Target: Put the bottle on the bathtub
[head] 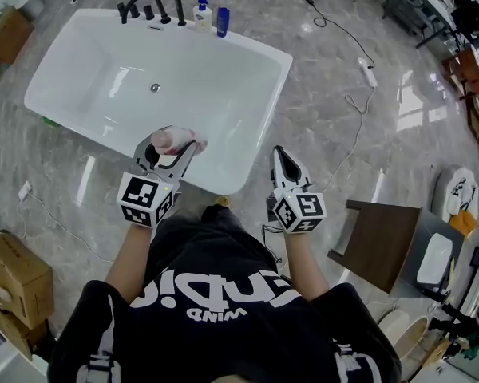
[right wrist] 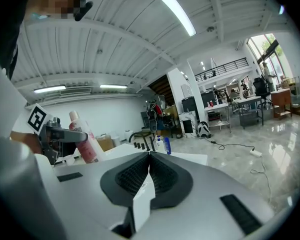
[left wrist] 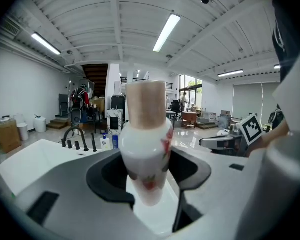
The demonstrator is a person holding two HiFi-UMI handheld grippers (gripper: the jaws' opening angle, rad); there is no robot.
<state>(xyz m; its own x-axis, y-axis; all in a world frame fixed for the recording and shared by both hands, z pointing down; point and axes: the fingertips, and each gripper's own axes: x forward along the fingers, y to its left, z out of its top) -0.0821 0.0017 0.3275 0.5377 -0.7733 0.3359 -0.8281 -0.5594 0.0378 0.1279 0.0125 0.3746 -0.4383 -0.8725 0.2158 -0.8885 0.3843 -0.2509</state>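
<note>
One smooth white bottle [left wrist: 146, 154], probably light and slippery, sits clamped around its belly in the left gripper [head: 169, 148] above the near edge of the bathtub [head: 265, 102], while the right gripper [head: 279, 154] hangs closed, empty.

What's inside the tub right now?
Only the drain shows on the white floor of the tub. The left tool, shut on the bottle, covers part of the near wall, so what lies below it cannot be seen.

The bottle [head: 169, 140] seems above the bathtub [head: 211, 78] rim.
</note>
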